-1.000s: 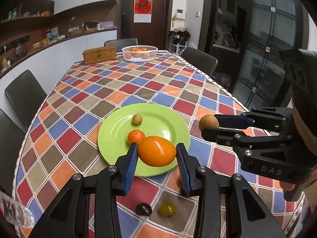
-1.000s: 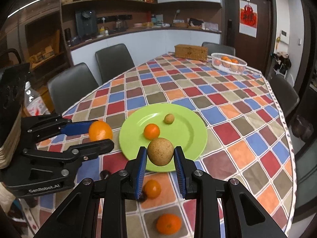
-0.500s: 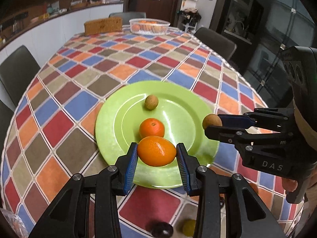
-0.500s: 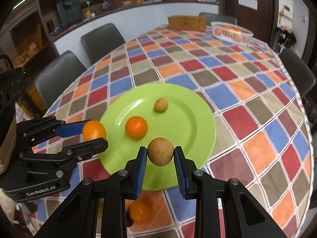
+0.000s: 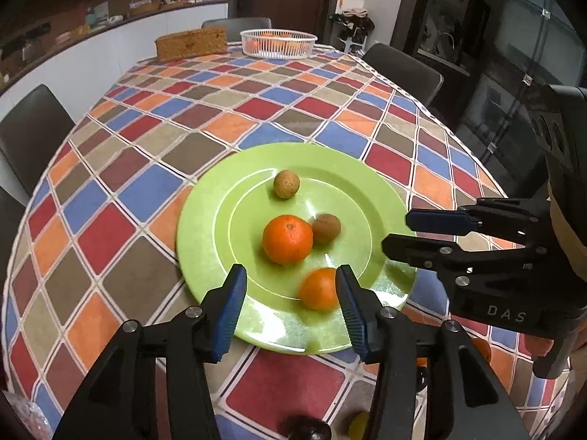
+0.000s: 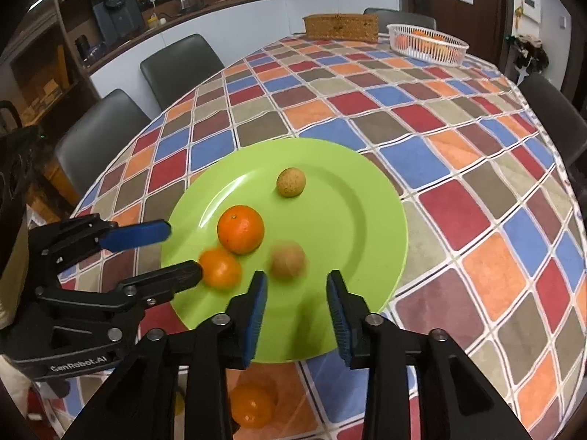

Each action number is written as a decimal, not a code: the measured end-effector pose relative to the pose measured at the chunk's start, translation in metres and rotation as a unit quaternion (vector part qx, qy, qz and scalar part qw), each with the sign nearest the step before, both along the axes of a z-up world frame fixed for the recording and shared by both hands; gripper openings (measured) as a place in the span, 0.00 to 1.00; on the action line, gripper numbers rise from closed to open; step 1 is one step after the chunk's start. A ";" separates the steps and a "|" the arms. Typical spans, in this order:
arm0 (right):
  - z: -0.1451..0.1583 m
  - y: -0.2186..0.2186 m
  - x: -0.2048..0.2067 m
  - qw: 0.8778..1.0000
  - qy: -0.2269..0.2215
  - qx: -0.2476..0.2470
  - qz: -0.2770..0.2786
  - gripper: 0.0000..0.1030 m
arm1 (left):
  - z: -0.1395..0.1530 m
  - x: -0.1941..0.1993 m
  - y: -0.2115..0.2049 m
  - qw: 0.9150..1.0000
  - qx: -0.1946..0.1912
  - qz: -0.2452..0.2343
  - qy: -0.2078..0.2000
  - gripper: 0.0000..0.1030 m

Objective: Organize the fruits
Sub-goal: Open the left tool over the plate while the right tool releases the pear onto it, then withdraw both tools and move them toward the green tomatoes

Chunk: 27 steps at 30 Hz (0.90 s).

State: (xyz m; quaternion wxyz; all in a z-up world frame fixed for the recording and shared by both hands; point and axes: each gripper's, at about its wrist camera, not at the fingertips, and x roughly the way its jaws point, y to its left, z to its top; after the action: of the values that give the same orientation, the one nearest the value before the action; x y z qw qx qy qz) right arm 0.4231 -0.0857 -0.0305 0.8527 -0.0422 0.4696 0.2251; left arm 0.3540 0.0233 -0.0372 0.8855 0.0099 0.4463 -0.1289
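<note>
left gripper [image 5: 290,302]: mine, jaws wide apart, gripping nothing
right gripper [image 6: 297,310]: spread open too, nothing in it
green plate [image 5: 205,227]: on the checkered tablecloth [image 5: 146,135]
orange [image 5: 318,289]: blurry, plate's 6 o'clock, between my left fingers
brown fruit [image 6: 288,259]: blurred, rough tan skin, just past my right fingertips
tangerine [image 5: 287,239]: bright, plate centre

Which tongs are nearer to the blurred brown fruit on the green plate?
Right. The brown fruit lies just ahead of the open right tongs; the left tongs sit beyond the orange.
</note>
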 end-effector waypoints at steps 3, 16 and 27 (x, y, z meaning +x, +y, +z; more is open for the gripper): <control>0.007 -0.003 -0.009 1.000 -0.013 -0.003 -0.003 0.35 | 0.007 -0.008 0.000 1.000 0.007 0.003 -0.009 0.48; 0.059 -0.014 -0.074 0.997 -0.076 0.010 -0.008 0.43 | 0.061 -0.070 -0.009 0.997 0.035 -0.004 -0.068 0.56; 0.094 -0.030 -0.137 0.991 -0.122 0.024 -0.041 0.53 | 0.093 -0.135 -0.015 0.993 0.023 -0.022 -0.118 0.61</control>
State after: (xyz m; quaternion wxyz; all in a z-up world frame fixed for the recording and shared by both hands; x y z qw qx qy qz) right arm 0.2864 -0.1161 0.0635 0.9128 -0.0299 0.3580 0.1945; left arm 0.2194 0.0079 0.0561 0.9284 0.0549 0.3414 -0.1362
